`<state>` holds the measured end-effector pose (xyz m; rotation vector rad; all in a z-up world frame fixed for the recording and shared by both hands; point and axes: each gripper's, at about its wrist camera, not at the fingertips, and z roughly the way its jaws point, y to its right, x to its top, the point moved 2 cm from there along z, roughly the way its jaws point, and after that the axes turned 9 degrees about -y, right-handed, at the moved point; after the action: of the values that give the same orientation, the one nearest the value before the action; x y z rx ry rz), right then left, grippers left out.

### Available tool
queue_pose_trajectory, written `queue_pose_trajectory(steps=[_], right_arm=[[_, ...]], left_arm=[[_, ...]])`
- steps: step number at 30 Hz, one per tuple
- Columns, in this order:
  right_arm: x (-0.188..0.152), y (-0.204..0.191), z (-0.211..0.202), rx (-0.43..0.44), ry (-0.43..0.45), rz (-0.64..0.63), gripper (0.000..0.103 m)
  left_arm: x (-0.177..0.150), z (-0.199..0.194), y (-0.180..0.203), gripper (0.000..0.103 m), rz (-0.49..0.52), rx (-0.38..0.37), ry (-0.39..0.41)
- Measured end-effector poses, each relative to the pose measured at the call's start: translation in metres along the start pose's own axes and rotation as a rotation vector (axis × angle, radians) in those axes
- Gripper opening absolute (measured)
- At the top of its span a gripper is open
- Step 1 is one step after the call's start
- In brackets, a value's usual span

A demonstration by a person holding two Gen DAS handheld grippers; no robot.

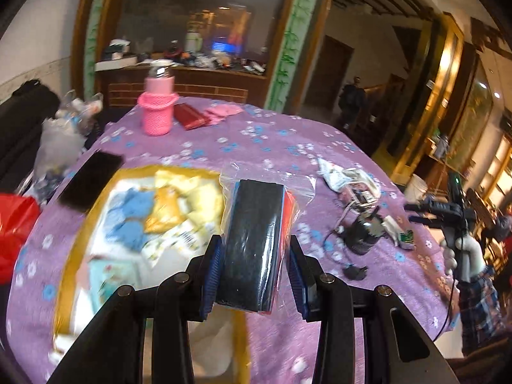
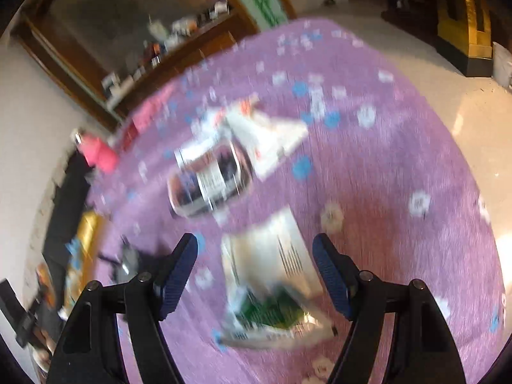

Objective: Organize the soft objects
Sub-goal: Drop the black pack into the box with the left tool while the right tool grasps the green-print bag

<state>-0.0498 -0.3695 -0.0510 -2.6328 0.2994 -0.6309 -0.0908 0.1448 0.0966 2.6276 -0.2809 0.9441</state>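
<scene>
The left hand-held gripper [image 1: 252,275] grips a bagged dark cloth [image 1: 256,240], upright, the yellow-rimmed box [image 1: 153,220] just left; the right hand-held gripper [image 2: 256,272] gapes over a white packet [image 2: 272,275].

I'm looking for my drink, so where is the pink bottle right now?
In the left wrist view the pink bottle stands upright at the far left of the purple tablecloth, just left of a red wallet.

A purple cloth [image 1: 262,147] with blue and white flowers is seen; the bottle cover [image 1: 156,112] is pink, the box [image 1: 64,288] gold-rimmed.
</scene>
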Motion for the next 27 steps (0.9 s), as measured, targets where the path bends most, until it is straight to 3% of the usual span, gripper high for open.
queue_pose_trajectory(steps=[4,10,14,17,21,24,27], right_arm=[[-0.017,-0.011,0.019,-0.071,-0.057,-0.049,0.073],[-0.047,-0.018,0.013,-0.154,-0.055,-0.152,0.072],[-0.064,-0.025,-0.004,-0.173,-0.025,-0.206,0.040],[-0.078,-0.033,-0.014,-0.188,-0.018,-0.245,0.039],[-0.084,-0.056,-0.035,-0.128,0.039,-0.272,0.039],[-0.084,-0.093,-0.048,-0.053,0.079,-0.333,0.039],[-0.084,-0.138,-0.044,0.021,0.066,-0.410,0.039]], left_arm=[[-0.013,0.000,-0.017,0.041,-0.055,0.034,0.001],[-0.026,-0.015,-0.030,0.041,-0.068,0.088,0.024],[-0.031,-0.016,-0.039,0.041,-0.096,0.102,0.030],[-0.035,-0.015,-0.046,0.041,-0.119,0.103,0.033],[-0.040,-0.018,-0.063,0.041,-0.167,0.115,0.045],[-0.045,-0.020,-0.078,0.041,-0.200,0.147,0.039],[-0.051,-0.018,-0.094,0.041,-0.245,0.183,0.022]])
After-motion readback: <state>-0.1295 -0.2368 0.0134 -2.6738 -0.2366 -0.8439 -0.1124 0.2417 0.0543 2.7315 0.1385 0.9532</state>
